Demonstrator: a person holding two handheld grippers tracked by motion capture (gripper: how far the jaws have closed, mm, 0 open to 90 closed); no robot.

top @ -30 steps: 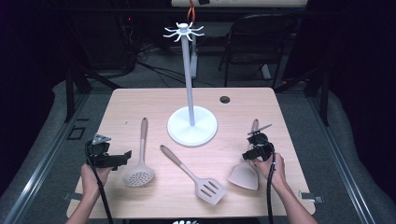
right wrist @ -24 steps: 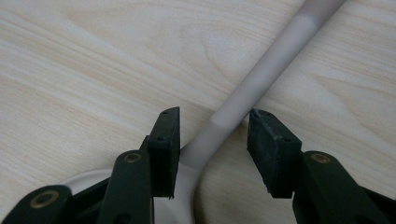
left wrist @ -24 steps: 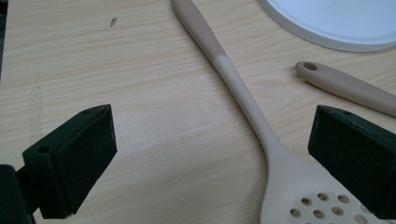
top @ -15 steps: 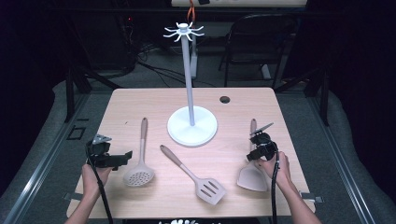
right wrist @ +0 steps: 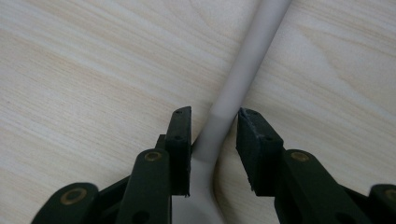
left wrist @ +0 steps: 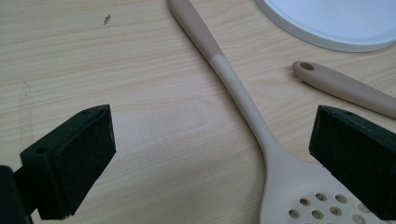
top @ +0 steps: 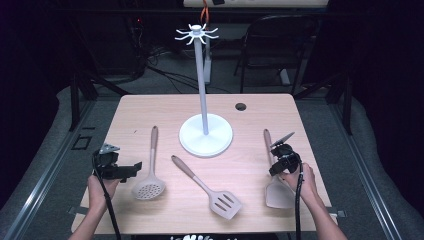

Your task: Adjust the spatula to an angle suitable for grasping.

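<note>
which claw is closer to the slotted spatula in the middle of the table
Left. The left claw sits just beyond the skimmer from the slotted spatula; the right claw is farther, straddling the solid spatula's handle.

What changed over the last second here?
The right tool came down around the solid spatula's handle, its jaws just closing on it, a gap showing on one side. Left tool, skimmer, slotted turner and rack stayed put.

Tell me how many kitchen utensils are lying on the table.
3: a skimmer at the left beside the left gripper, a slotted turner in the middle, a spatula at the right, between the right gripper's jaws.
</note>
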